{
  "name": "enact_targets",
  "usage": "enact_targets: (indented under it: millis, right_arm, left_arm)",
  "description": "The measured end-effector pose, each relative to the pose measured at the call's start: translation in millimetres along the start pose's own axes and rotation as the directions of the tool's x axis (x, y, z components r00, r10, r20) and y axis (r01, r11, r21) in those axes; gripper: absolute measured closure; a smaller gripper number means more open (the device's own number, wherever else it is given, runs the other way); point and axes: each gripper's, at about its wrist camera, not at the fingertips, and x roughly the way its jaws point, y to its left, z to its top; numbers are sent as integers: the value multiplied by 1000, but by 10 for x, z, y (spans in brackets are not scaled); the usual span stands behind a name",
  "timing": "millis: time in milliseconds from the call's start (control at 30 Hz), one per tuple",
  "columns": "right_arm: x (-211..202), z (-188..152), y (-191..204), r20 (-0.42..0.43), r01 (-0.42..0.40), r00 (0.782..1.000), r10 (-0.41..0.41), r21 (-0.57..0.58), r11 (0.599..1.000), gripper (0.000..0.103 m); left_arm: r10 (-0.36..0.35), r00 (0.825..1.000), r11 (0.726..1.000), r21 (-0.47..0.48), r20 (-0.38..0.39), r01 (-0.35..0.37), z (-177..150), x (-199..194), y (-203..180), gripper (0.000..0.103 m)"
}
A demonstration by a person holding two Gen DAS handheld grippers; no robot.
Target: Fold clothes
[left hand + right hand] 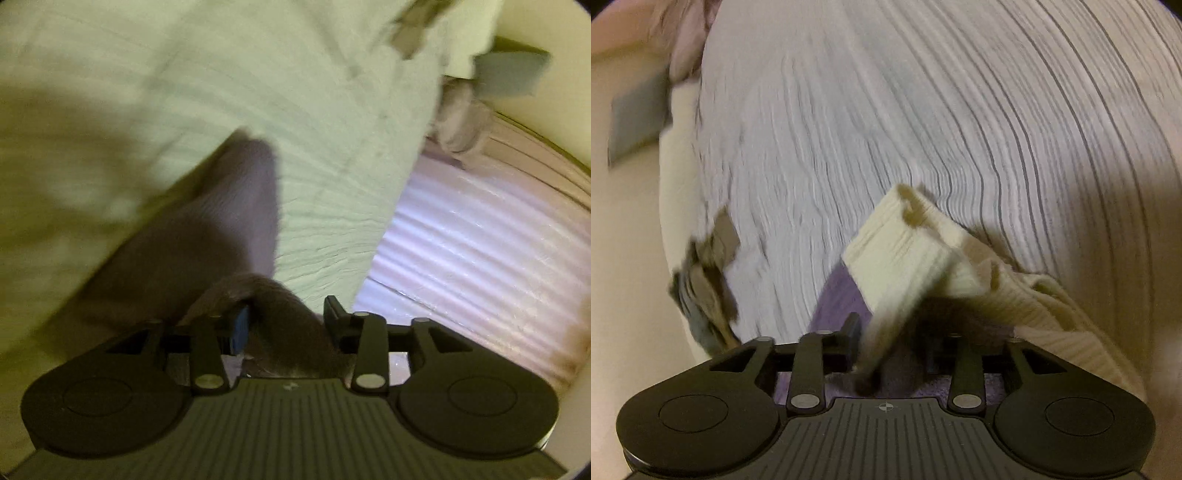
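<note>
A cream ribbed garment lies spread over most of the left wrist view. A grey-purple part of it runs down across it into my left gripper, whose fingers are shut on that fold. In the right wrist view, a lifted cream ribbed fold with a purple part beneath it hangs over my right gripper, shut on it. The cloth hides that gripper's right finger. Both views are blurred by motion.
The pale wood-grain table extends ahead of the right gripper and appears at the right of the left view as table. A brown and grey cloth bundle sits at its left edge. Pinkish cloth and a grey object lie at the far edge.
</note>
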Motion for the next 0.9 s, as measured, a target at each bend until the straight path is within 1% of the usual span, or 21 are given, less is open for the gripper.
enact_targets:
  millis: [33,67,100,133,200,267,300,367,433,500,567,600,633,700,733,767,800,833,867,900]
  right_arm:
    - [0,-4,-7,14,-22,1000,22,3,1000,52]
    - [-13,-16,22,22,-36,999,37,-27,999,45]
    - [-26,-28,51,31,-50,998,52,-58,997,38]
    - [-40,-40,80,38,-64,997,67,-89,994,33]
    - [-66,-64,138,52,-90,994,99,-151,984,29]
    - [-101,-86,205,68,-115,989,133,-218,969,29]
    - [-162,-88,304,92,-126,983,158,-288,949,29]
    - [-201,-122,524,117,-97,980,158,-414,905,29]
    - [-220,-158,653,119,-30,987,112,-536,843,29]
    - [-214,-187,664,114,29,992,57,-637,771,29]
    - [-160,-178,599,103,77,995,-8,-697,713,29]
    - [-109,-164,559,89,86,996,-31,-719,689,29]
    - [-63,-149,512,69,80,997,-43,-736,673,29]
    - [89,-125,456,39,67,998,-57,-754,653,29]
    - [129,-114,434,16,39,999,-40,-756,653,29]
    - [170,-114,416,-12,2,1000,-16,-744,669,29]
    - [247,-112,405,-39,-32,999,6,-717,697,32]
    - [318,-121,421,-58,-51,998,15,-699,713,68]
    - [374,-153,444,-55,-48,998,12,-702,711,77]
    - [425,-191,523,-24,-18,1000,1,-718,696,81]
  left_arm:
    - [6,1000,998,64,19,-7,7,-49,-74,63]
    - [18,999,990,137,41,-24,2,-94,-145,59]
    - [46,997,973,224,63,-59,-20,-127,-222,59]
    - [92,992,940,320,85,-114,-60,-142,-315,59]
    - [169,980,859,472,107,-200,-164,-107,-451,59]
    - [193,975,785,579,108,-220,-283,-45,-550,59]
    - [194,975,760,612,107,-219,-341,-34,-555,59]
    - [198,973,730,645,114,-224,-389,-5,-543,59]
    - [212,969,714,657,128,-243,-365,41,-509,59]
    - [224,964,705,660,142,-261,-324,125,-491,59]
    - [227,963,686,678,144,-263,-299,204,-489,59]
    - [227,963,676,688,144,-263,-288,243,-490,59]
    - [225,964,676,690,140,-258,-277,278,-483,60]
    - [216,968,688,684,128,-244,-254,345,-460,62]
    - [212,970,694,680,122,-237,-242,378,-448,69]
    - [205,971,695,680,124,-234,-233,378,-451,82]
    - [196,972,694,681,132,-233,-226,356,-463,88]
    - [188,972,693,682,140,-232,-219,335,-475,90]
    - [179,973,692,683,148,-231,-212,313,-486,91]
    - [171,973,691,685,155,-231,-204,291,-498,91]
